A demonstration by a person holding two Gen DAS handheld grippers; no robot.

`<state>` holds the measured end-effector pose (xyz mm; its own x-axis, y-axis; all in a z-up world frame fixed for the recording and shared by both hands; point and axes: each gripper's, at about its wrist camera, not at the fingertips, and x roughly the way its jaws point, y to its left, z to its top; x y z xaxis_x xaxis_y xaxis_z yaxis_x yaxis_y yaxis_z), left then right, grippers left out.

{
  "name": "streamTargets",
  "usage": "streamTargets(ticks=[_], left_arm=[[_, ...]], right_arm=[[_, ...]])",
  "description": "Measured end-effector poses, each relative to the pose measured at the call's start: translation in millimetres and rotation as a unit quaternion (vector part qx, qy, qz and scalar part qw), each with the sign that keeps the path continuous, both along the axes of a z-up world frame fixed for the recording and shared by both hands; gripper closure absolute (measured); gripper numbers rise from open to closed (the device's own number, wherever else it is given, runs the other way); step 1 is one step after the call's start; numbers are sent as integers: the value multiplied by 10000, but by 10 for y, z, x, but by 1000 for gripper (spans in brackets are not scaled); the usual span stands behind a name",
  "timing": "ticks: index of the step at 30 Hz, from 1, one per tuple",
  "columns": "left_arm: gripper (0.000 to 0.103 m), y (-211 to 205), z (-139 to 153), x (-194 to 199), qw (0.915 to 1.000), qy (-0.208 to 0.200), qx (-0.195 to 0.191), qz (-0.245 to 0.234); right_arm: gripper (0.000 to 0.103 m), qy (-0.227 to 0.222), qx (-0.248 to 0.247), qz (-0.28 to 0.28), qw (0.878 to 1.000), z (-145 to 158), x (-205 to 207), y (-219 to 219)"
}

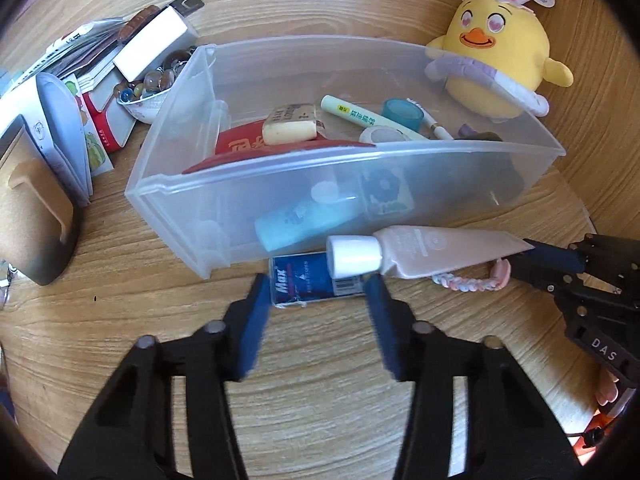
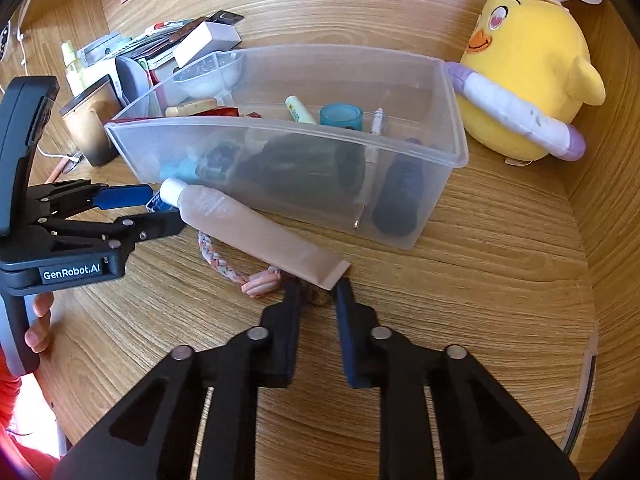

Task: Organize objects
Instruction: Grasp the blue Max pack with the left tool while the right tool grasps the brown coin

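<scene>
R gripper [image 2: 317, 286] shut on tube [image 2: 256, 232] crimp, beside bin [image 2: 452, 148].

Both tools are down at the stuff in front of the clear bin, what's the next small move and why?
Probably lift the right tool straight up. It looks shut on the flat end of the pink tube, whose white cap lies on the blue box. The left tool straddles that box, so raising the tube frees it before both go into the clear bin.

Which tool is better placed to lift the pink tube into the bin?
Right. The right tool is already shut on the pink tube's crimped end. The left tool straddles the blue Max box under the cap, beside the clear bin.
</scene>
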<state>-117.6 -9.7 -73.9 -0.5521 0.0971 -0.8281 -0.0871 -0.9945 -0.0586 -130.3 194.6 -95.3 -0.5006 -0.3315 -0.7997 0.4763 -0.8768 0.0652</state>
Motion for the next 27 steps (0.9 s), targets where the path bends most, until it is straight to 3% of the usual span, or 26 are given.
streamTargets(ticks=[12, 27], left_arm=[[56, -109, 12, 299, 9995, 4, 307, 63], [56, -143, 436, 520, 9968, 570, 508, 244]], right_arm=[[91, 141, -284, -67, 9995, 144, 162, 105], [91, 545, -728, 49, 9958, 493, 235, 41]])
